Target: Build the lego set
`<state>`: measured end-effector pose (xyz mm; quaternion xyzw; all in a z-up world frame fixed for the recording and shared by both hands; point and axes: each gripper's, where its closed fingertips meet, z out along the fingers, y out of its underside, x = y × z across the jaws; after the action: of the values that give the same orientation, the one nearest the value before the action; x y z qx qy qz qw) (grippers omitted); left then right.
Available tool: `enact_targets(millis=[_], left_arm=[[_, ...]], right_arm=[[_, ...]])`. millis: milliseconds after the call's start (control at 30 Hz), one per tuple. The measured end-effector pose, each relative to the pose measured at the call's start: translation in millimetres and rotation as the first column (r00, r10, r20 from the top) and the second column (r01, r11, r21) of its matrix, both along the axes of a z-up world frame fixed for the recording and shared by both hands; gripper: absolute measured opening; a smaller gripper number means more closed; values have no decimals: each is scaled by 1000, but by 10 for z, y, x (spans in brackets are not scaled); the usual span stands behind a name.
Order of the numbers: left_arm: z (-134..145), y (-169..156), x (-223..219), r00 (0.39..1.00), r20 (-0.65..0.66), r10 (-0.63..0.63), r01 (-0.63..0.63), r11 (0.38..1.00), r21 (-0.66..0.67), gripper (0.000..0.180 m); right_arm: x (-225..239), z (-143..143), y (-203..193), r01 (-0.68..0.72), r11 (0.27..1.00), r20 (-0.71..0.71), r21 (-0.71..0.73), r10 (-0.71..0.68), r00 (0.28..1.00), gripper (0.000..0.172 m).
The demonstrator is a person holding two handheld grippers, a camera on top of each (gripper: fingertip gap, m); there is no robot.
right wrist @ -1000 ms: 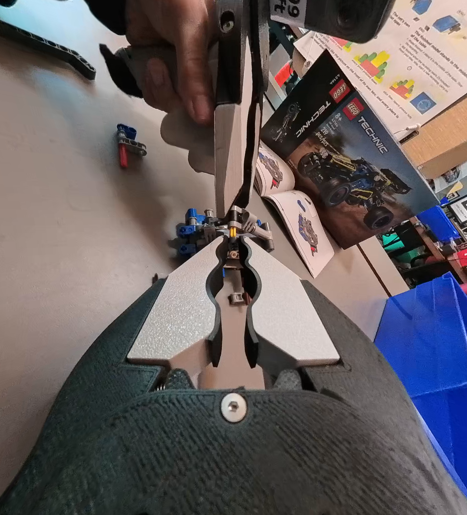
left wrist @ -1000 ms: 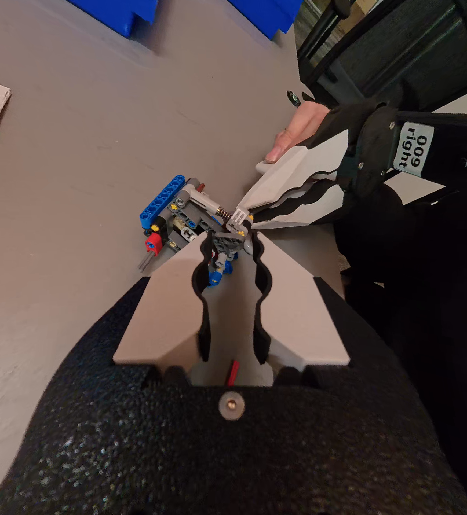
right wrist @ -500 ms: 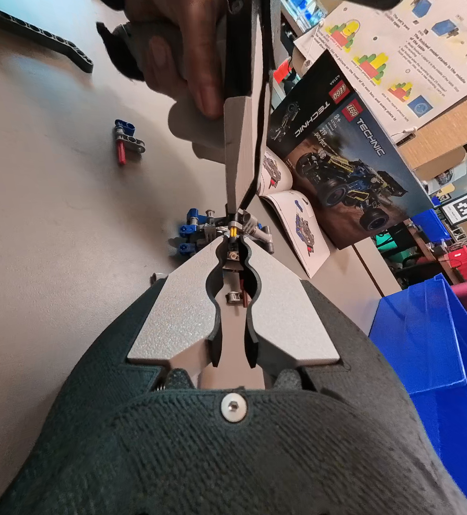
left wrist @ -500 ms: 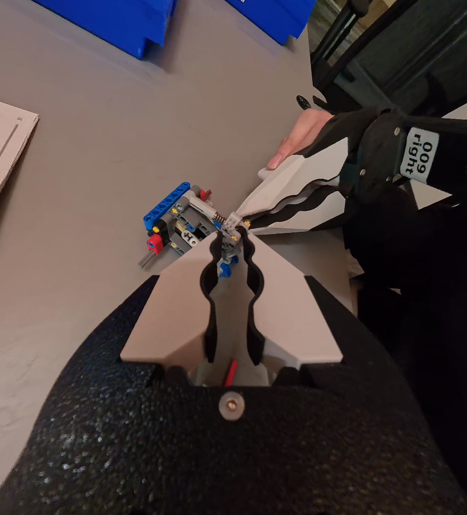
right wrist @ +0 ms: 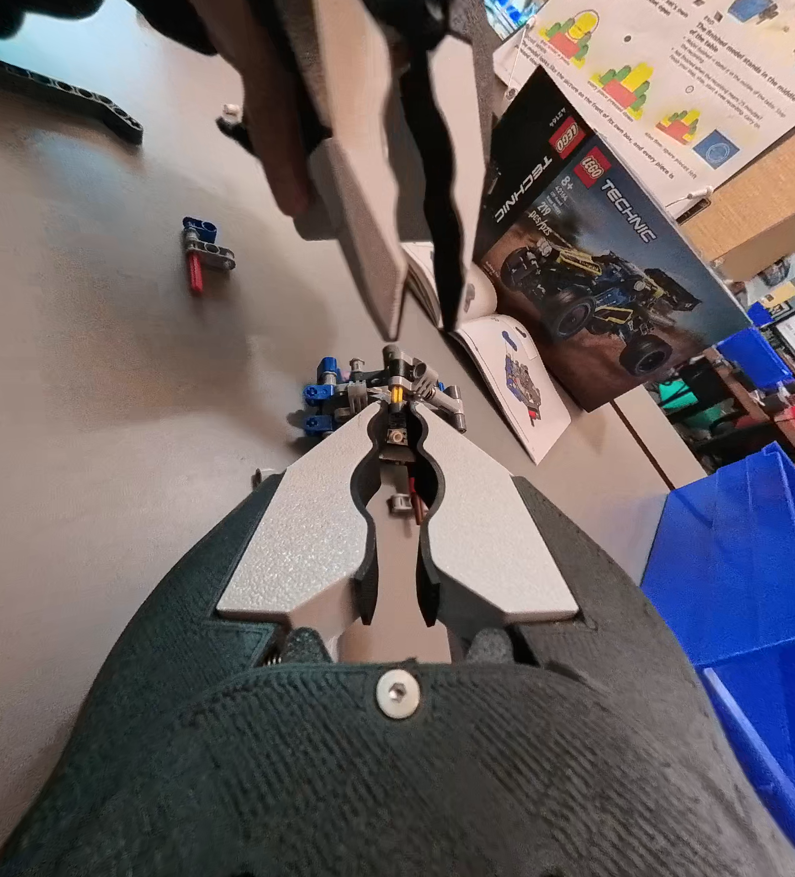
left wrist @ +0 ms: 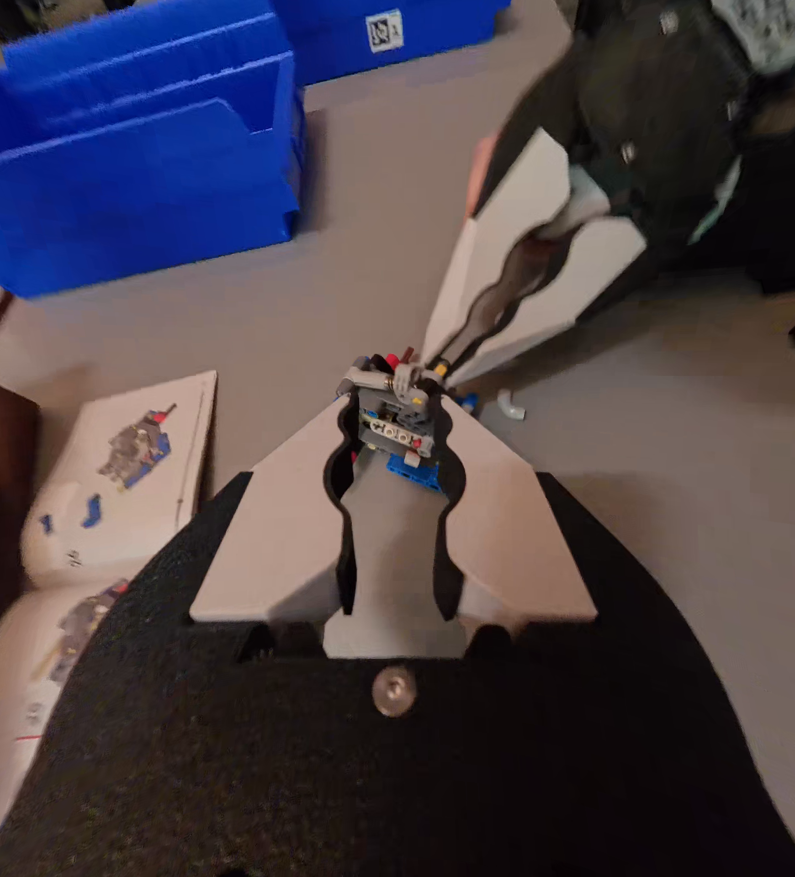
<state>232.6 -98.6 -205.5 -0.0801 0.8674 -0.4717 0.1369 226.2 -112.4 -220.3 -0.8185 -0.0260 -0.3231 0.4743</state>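
Two grippers meet at one small brick model (left wrist: 393, 417) over a grey table (left wrist: 671, 474). From the left wrist, the left gripper (left wrist: 393, 422) stands part open with the grey, blue and red model between its dark pads (left wrist: 345, 427); the right pad seems to touch the model's side, but whether the left pad presses on it I cannot tell through the blur. The right gripper (left wrist: 438, 370) comes in from the upper right, its tips nearly closed on a yellow pin at the model's far end. A booklet (left wrist: 125, 474) lies left, blue bins (left wrist: 148, 166) behind. From the right wrist, the right gripper (right wrist: 396, 410) is narrow, its tips pinching the model (right wrist: 386, 394) at the yellow pin. The left gripper (right wrist: 421, 327) hangs just above the model with its fingers apart. A blue-and-red piece (right wrist: 203, 251) and a black beam (right wrist: 63, 104) lie well apart to the left; a set box (right wrist: 599, 265) and the open booklet (right wrist: 509, 375) lie right, by a blue bin (right wrist: 742, 569).
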Motion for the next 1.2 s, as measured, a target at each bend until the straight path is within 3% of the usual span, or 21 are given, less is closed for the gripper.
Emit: enact_targets(millis=[100, 233, 333, 467, 900, 1000, 1200], left_arm=[[-76, 11, -37, 978, 199, -61, 44, 995, 89, 29], [-58, -66, -58, 893, 436, -113, 69, 991, 117, 25], [-64, -79, -31, 832, 542, -121, 53, 989, 139, 17], [-111, -117, 14, 803, 581, -133, 47, 986, 162, 20], [-148, -131, 20, 802, 580, -142, 52, 984, 168, 12], [-144, -136, 20, 775, 614, -148, 35, 981, 192, 13], [-133, -115, -37, 814, 559, -160, 77, 982, 170, 14]], right_arm=[[-6, 3, -22, -11, 999, -44, 33, 13, 999, 4], [-13, 6, -33, -23, 998, -69, 55, 26, 997, 4], [-21, 8, -28, -29, 999, -68, 45, 32, 997, 4], [-41, 9, -9, -44, 998, -78, 45, 48, 996, 4], [-35, 4, 8, -35, 999, -69, 24, 37, 997, 4], [-37, 3, 6, -34, 999, -68, 27, 36, 997, 4], [-49, -1, 21, -42, 999, -61, 29, 44, 997, 4]])
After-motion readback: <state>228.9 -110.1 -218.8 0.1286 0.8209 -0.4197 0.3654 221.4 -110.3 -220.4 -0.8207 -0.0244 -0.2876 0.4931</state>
